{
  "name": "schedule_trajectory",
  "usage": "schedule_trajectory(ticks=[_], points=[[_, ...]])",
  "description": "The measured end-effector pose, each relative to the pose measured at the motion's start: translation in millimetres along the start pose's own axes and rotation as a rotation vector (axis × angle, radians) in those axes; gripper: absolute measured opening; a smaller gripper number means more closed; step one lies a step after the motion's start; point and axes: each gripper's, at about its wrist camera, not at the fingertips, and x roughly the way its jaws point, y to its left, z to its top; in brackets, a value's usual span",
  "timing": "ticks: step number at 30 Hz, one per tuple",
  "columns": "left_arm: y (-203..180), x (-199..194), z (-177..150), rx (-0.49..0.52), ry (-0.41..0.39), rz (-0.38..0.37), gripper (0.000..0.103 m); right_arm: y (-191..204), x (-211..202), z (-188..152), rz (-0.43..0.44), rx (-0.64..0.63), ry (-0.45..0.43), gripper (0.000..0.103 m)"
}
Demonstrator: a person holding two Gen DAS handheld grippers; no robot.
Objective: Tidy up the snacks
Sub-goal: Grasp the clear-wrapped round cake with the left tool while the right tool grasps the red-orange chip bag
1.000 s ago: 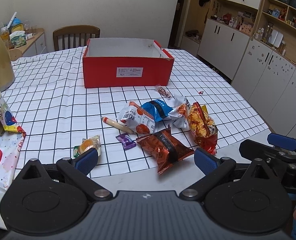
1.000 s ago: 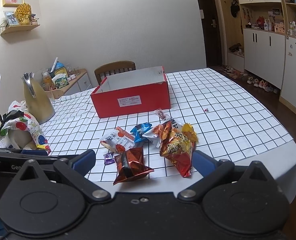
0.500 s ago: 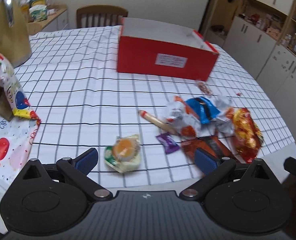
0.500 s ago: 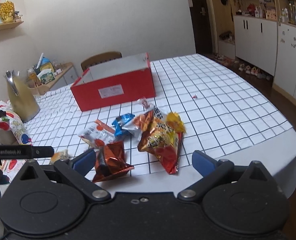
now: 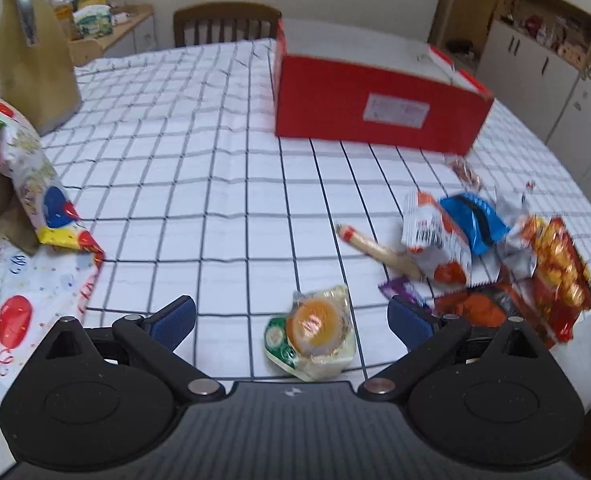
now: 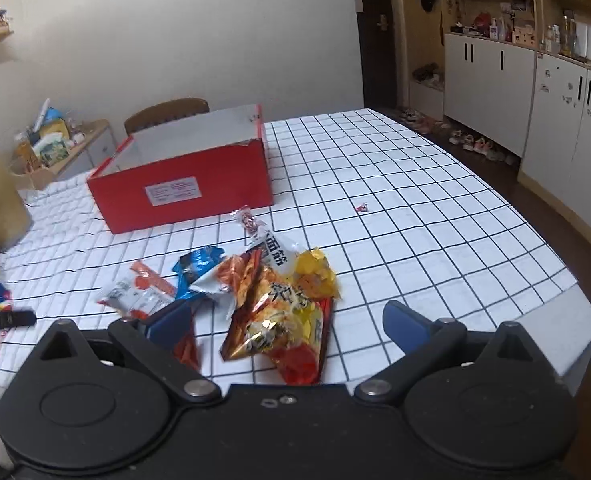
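Note:
My left gripper (image 5: 291, 322) is open, its fingers on either side of a small clear packet with an orange round snack (image 5: 313, 330) near the table's front edge. My right gripper (image 6: 287, 324) is open above a red and yellow chip bag (image 6: 283, 312). Beside it lie a blue packet (image 6: 197, 264), a white and orange packet (image 6: 139, 294) and a dark red bag (image 5: 471, 308). A sausage stick (image 5: 375, 248) and a purple candy (image 5: 401, 290) lie between. An open red box (image 5: 375, 110) stands further back; it also shows in the right wrist view (image 6: 183, 188).
A checked cloth (image 5: 199, 184) covers the table. A gold jug (image 5: 35, 52) and a balloon-print bag (image 5: 27, 184) sit at the left. A wooden chair (image 5: 225, 24) stands behind the table. A small red wrapper (image 6: 361, 207) lies alone at the right. Cabinets (image 6: 535, 92) line the right wall.
My left gripper has moved left and closer, so the orange snack packet now lies between its fingers. My right gripper has come in over the chip bag. Both stay open.

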Motion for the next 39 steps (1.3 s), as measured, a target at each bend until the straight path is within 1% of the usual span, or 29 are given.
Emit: schedule_trajectory(ticks=[2, 4, 8, 10, 14, 16, 19, 20, 22, 24, 26, 27, 29, 31, 34, 36, 39], points=[[-3, 9, -4, 0.025, 0.006, -0.007, 0.103, 2, 10, 2, -0.008, 0.002, 0.008, 0.102], [-4, 15, -5, 0.041, -0.002, 0.001, 0.103, 5, 20, 4, -0.018, 0.001, 0.016, 0.102], [-5, 21, -7, 0.051, -0.001, -0.013, 0.103, 15, 41, 6, -0.019, -0.007, 0.067, 0.101], [-7, 24, -9, 0.064, -0.002, -0.004, 0.103, 22, 46, 4, -0.026, -0.039, 0.08, 0.101], [-5, 32, -14, 0.071, 0.016, -0.018, 0.103, 28, 49, -5, -0.042, -0.09, 0.096, 0.101], [-5, 35, -16, 0.082, 0.025, -0.018, 0.102, 27, 50, -8, -0.054, -0.098, 0.106, 0.099], [-6, 37, -18, 0.098, 0.025, -0.029, 0.101, 24, 53, -10, -0.053, -0.103, 0.129, 0.093], [-7, 36, -19, 0.105, 0.018, -0.036, 0.1, 24, 53, -11, -0.055, -0.105, 0.131, 0.091], [-9, 36, -20, 0.116, 0.014, -0.048, 0.091, 23, 52, -12, -0.053, -0.11, 0.132, 0.089], [-10, 38, -21, 0.111, 0.015, -0.063, 0.087, 24, 53, -14, -0.056, -0.122, 0.133, 0.084], [-11, 37, -21, 0.11, -0.001, -0.06, 0.079, 23, 54, -15, -0.053, -0.125, 0.139, 0.083], [-12, 36, -21, 0.11, -0.004, -0.061, 0.072, 23, 55, -16, -0.049, -0.124, 0.144, 0.083], [-12, 34, -21, 0.109, -0.006, -0.055, 0.066, 22, 55, -18, -0.041, -0.121, 0.145, 0.083], [-13, 34, -22, 0.117, -0.009, -0.036, 0.057, 23, 55, -19, -0.041, -0.128, 0.139, 0.082], [-15, 32, -23, 0.122, -0.007, -0.039, 0.055, 22, 54, -20, -0.035, -0.135, 0.14, 0.074], [-16, 32, -23, 0.122, -0.008, -0.034, 0.055, 21, 53, -20, -0.032, -0.133, 0.138, 0.065], [-17, 32, -24, 0.112, -0.008, -0.025, 0.054, 20, 50, -21, -0.029, -0.135, 0.127, 0.061]])
